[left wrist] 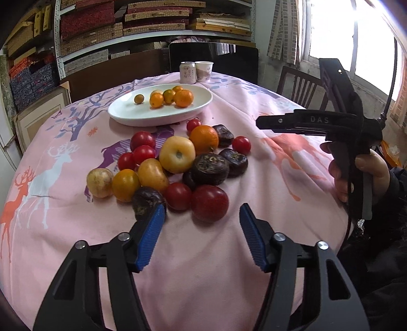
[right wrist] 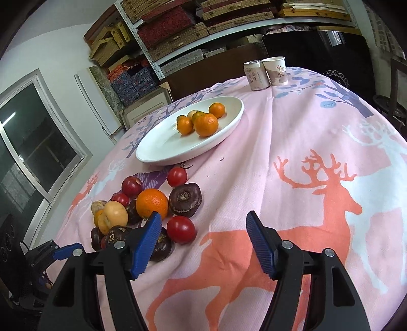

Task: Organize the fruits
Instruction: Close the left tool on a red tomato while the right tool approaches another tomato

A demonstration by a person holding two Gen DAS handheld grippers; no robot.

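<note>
A pile of mixed fruit lies on the pink tablecloth: red tomatoes, a yellow apple, an orange, dark chestnut-like fruits and yellow ones. A white oval plate behind it holds several small oranges. My left gripper hovers open just in front of the big red tomato, nothing between its blue pads. My right gripper stands open over bare cloth, right of the pile; a red tomato lies beside its left finger. The right gripper's body shows in the left wrist view, held by a hand.
A drink can and a paper cup stand at the table's far edge. Behind are a dark chair, shelves of boxes and a window. The cloth to the right of the pile bears a deer print.
</note>
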